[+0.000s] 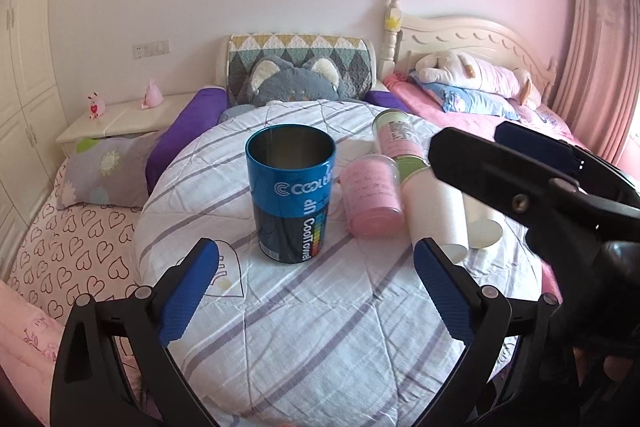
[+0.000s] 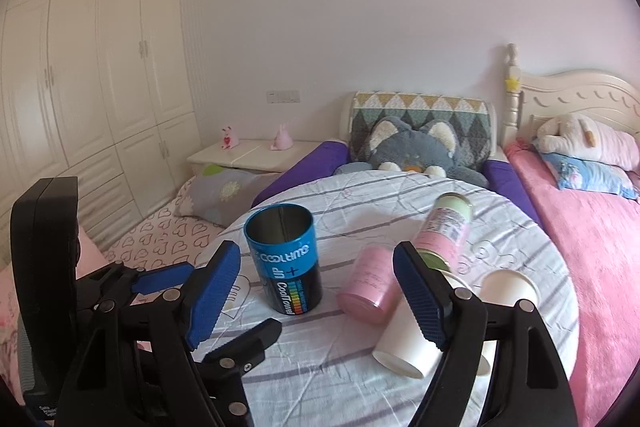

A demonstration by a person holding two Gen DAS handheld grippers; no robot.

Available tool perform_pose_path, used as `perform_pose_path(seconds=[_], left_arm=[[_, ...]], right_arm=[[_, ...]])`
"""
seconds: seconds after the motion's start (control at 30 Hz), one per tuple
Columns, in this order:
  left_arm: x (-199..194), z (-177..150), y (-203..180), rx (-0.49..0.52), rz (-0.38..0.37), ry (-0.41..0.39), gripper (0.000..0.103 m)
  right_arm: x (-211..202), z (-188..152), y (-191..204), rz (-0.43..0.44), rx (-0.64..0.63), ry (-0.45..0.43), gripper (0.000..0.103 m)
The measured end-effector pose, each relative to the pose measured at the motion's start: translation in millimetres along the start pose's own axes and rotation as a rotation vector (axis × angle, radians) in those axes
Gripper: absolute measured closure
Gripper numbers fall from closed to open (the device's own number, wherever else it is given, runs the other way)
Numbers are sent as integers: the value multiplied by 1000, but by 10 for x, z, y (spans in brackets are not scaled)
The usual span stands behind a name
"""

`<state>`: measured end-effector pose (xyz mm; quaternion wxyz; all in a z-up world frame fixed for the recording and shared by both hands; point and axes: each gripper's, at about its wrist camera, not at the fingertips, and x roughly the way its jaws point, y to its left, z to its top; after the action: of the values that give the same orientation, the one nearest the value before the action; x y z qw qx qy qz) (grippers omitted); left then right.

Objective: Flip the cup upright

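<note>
A blue and black metal cup [image 1: 291,191] stands upright, mouth up, on the round table with a striped cloth [image 1: 312,327]; it also shows in the right wrist view [image 2: 285,259]. My left gripper [image 1: 316,291] is open and empty, just in front of the cup. My right gripper [image 2: 316,299] is open and empty, near the cup and above a lying white paper cup [image 2: 404,343]. The right gripper shows in the left wrist view [image 1: 532,163] at the right.
A pink cup [image 1: 372,199] and a pink-green bottle [image 1: 398,139] lie on their sides right of the metal cup. White paper cups [image 1: 436,215] lie beside them. Beds, pillows and plush toys [image 1: 288,83] surround the table. A nightstand [image 1: 120,119] stands at the left.
</note>
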<state>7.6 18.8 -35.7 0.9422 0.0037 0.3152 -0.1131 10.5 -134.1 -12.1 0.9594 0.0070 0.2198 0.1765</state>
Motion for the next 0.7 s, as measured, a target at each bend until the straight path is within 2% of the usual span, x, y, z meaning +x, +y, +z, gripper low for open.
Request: perform_pose_path(seconds=[0.13, 0.37, 0.57, 0.7], left_arm=[[-161, -39, -132, 7, 61, -24, 2], [-386, -24, -216, -33, 61, -44, 1], [-524, -4, -328, -29, 113, -85, 0], [-565, 15, -371, -22, 119, -98, 0]], right_arm=[[-219, -5, -125, -39, 47, 3, 22], [-617, -22, -358, -167, 97, -64, 17], [-678, -144, -520, -195, 136, -18, 17], [-673, -246, -588, -200, 153, 20, 17]])
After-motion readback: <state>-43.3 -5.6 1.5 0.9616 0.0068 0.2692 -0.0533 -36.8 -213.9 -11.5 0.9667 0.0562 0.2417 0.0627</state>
